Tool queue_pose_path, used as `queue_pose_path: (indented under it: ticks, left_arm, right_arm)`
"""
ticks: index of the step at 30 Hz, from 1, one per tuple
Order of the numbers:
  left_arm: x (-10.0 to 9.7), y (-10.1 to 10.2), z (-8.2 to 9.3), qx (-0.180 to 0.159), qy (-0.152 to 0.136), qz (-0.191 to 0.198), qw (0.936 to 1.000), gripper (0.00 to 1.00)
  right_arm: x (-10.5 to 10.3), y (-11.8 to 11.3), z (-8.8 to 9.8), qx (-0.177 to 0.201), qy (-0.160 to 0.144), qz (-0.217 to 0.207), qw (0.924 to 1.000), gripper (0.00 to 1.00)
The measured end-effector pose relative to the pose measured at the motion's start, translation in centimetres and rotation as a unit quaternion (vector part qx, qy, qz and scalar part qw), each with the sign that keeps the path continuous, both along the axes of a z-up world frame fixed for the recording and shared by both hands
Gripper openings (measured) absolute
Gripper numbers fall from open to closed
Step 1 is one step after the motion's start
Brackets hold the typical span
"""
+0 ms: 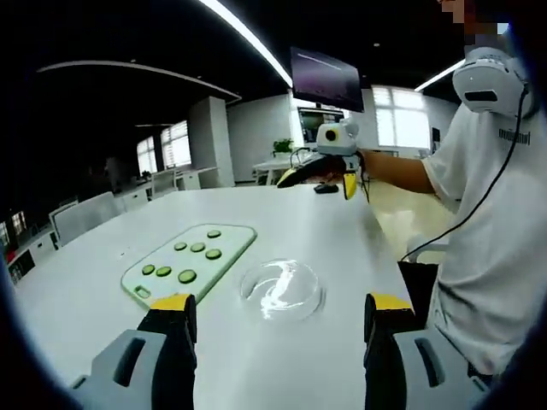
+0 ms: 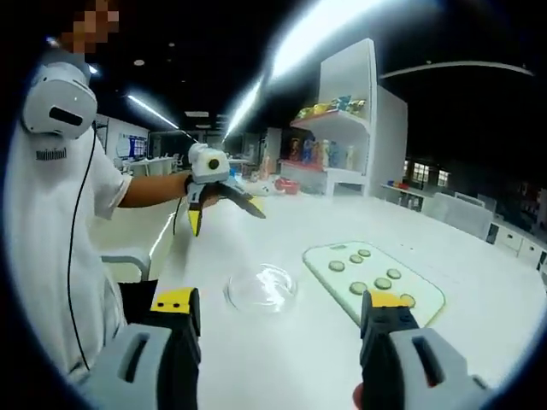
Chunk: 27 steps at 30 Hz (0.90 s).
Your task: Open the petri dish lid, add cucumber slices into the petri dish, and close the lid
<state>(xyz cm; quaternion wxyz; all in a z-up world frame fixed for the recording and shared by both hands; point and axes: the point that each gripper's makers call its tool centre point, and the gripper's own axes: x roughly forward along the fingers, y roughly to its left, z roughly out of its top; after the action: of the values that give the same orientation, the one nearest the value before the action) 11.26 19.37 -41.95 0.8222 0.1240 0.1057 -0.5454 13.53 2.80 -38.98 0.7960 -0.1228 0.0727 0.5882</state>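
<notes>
A clear lidded petri dish [image 1: 280, 289] [image 2: 261, 288] sits on the white table [image 1: 325, 231], with its lid on. Beside it lies a pale green cutting board [image 1: 231, 239] [image 2: 427, 299] carrying several cucumber slices [image 1: 187, 276] [image 2: 382, 284]. My left gripper [image 1: 282, 303] is open and empty, its yellow-tipped jaws framing the dish from a short distance. My right gripper [image 2: 280, 299] is likewise open and empty, facing the dish from another side. Each gripper also appears in the other's view, held above the table: the right gripper [image 1: 318, 182] and the left gripper [image 2: 226, 215].
The person in a white shirt [image 1: 487, 239] [image 2: 51, 239] stands at the table's edge. A small dark object [image 1: 325, 188] lies on the far part of the table. A monitor [image 1: 326, 79] hangs behind. White shelves [image 2: 342, 128] with coloured items stand in the background.
</notes>
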Motion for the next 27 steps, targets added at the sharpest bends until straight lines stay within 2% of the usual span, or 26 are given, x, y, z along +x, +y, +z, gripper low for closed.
queue_pose_path:
  ticks: [17, 27]
  left_arm:
    - [1.0, -2.3, -2.3, 0.010, 0.021, -0.027, 0.9994, 0.80]
    - [1.2, -2.6, -3.2, 0.014, 0.028, -0.032, 0.9990, 0.80]
  right_arm:
    - [-0.1, 3.1, -3.5, -0.034, 0.002, 0.053, 0.9980, 0.77]
    - [0.0, 4.2, -4.8, -0.044, 0.007, 0.067, 0.9967, 0.76]
